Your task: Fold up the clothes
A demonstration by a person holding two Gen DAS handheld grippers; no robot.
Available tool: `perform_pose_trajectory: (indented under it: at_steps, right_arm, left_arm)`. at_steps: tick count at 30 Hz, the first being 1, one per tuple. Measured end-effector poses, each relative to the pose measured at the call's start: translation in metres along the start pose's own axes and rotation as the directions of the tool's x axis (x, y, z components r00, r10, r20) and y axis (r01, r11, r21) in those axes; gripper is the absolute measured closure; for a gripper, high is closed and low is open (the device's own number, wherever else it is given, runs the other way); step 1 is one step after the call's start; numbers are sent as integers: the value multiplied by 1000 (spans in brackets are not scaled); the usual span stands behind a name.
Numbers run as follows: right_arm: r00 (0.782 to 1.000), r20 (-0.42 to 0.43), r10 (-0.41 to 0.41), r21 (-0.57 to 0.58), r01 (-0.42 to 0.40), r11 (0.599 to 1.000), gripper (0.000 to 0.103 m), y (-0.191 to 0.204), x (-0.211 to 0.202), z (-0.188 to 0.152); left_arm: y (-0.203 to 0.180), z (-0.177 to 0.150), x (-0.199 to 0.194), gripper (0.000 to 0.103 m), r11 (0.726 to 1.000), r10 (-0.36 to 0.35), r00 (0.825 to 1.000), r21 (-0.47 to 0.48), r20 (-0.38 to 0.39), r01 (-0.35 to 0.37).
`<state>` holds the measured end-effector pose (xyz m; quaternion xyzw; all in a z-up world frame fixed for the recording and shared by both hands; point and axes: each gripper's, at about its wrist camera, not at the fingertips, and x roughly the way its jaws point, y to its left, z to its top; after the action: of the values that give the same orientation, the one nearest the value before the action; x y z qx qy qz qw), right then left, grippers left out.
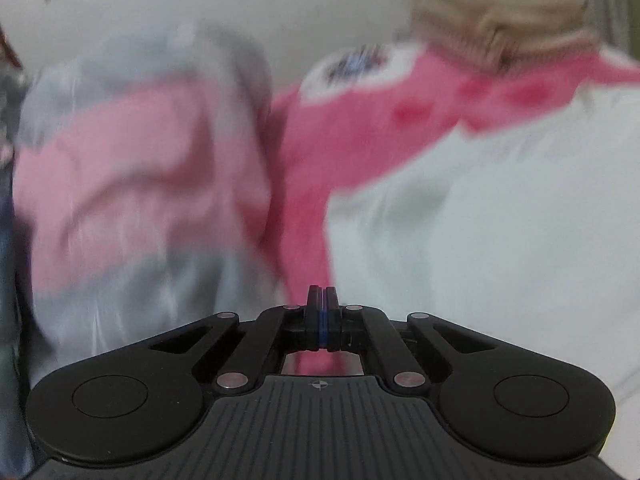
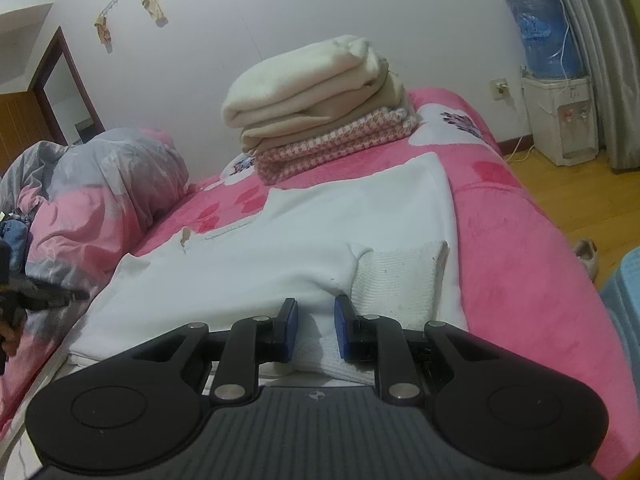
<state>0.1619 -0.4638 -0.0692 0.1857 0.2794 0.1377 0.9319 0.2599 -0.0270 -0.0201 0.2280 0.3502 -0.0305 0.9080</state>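
We see a white sweater (image 2: 280, 240) spread flat on the pink bedspread (image 2: 520, 280), its ribbed hem and a ribbed cuff (image 2: 400, 280) lying nearest the right gripper (image 2: 316, 322). That gripper hovers low over the near edge of the garment with its blue-padded jaws parted to a moderate gap, white ribbed fabric lying between and below them; we cannot tell whether the pads touch the cloth. Beyond the sweater, farther up the bed, sits a stack of folded clothes (image 2: 320, 112): a cream knit on top, a beige piece under it, and a pink-and-white houndstooth piece at the bottom. To the left a crumpled grey-and-pink duvet (image 2: 108, 200) is bunched against the wall side. On the floor past the bed's right edge stands a water dispenser (image 2: 560, 120) with a blue bottle, beside a grey curtain (image 2: 592, 40). The left-wrist view is heavily blurred. There the left gripper (image 1: 321, 304) has its jaws pressed together with nothing visible between them, pointing over the pink bedspread (image 1: 312, 160), with the white sweater (image 1: 480, 220) to its right, the duvet (image 1: 140, 180) to its left, and the folded stack (image 1: 492, 12) ahead.
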Motion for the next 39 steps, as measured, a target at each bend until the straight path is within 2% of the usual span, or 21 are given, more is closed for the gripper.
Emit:
perform_pose_trajectory:
  at_steps: [3, 4, 6, 8, 10, 12, 15, 17, 19, 21, 23, 25, 32, 36, 39]
  right_arm:
    - [1000, -1, 0, -1, 0, 1000, 82, 0, 1, 0]
    - [1000, -1, 1, 1, -1, 1000, 82, 0, 1, 0]
    - [1000, 0, 2, 3, -2, 1000, 82, 0, 1, 0]
    - [1000, 0, 1, 2, -1, 1000, 82, 0, 0, -1]
    - [1000, 0, 2, 3, -2, 1000, 82, 0, 1, -1]
    - [1000, 0, 6, 6, -6, 1000, 82, -1, 1, -1]
    - [1000, 1, 9, 8, -9, 1000, 82, -2, 1, -1]
    - [1000, 3, 10, 10, -10, 1000, 82, -2, 1, -1]
    - [1000, 3, 10, 10, -10, 1000, 82, -2, 1, -2]
    - [1000, 3, 9, 9, -9, 1000, 82, -1, 1, -2]
    - [1000, 3, 8, 7, -8, 1000, 82, -1, 1, -2]
    - [1000, 2, 7, 6, -7, 1000, 82, -1, 1, -1]
    - [1000, -4, 2, 1, -2, 1000, 82, 0, 1, 0]
    - [1000, -25, -7, -4, 7, 1000, 82, 1, 2, 4]
    - [998, -64, -16, 1, 16, 1000, 82, 2, 3, 11]
  left_arm:
    - [-18, 11, 15, 103, 997, -74, 997, 35, 10, 73]
    - [-24, 11, 26, 103, 996, -78, 997, 46, 1, 78]
    - [-26, 7, 54, 103, 999, -22, 1000, 38, -22, 23]
    - [-17, 7, 70, 103, 999, 48, 999, -9, -8, -48]
    - [-5, 13, 72, 103, 994, 61, 998, -92, -24, -63]
    - [2, 17, 58, 103, 991, 28, 1000, -134, 5, -27]
    - [-5, 20, 39, 103, 993, -50, 998, -108, 46, 55]
    - [-13, 20, 47, 103, 993, -81, 996, -87, 28, 83]
    - [-19, 24, 69, 102, 993, -72, 997, -95, -5, 71]
    - [-17, 30, 89, 102, 988, -22, 1000, -153, -3, 21]
    - [-8, 38, 95, 101, 966, -1, 1000, -258, 0, 1]
    - [1, 42, 89, 101, 949, 11, 1000, -314, 1, -11]
    - [41, 44, 42, 97, 914, 113, 993, -394, 31, -91]
    - [59, 41, 0, 90, 903, 110, 991, -425, 77, -68]
    - [69, 36, -33, 87, 883, 62, 993, -469, 96, -10]
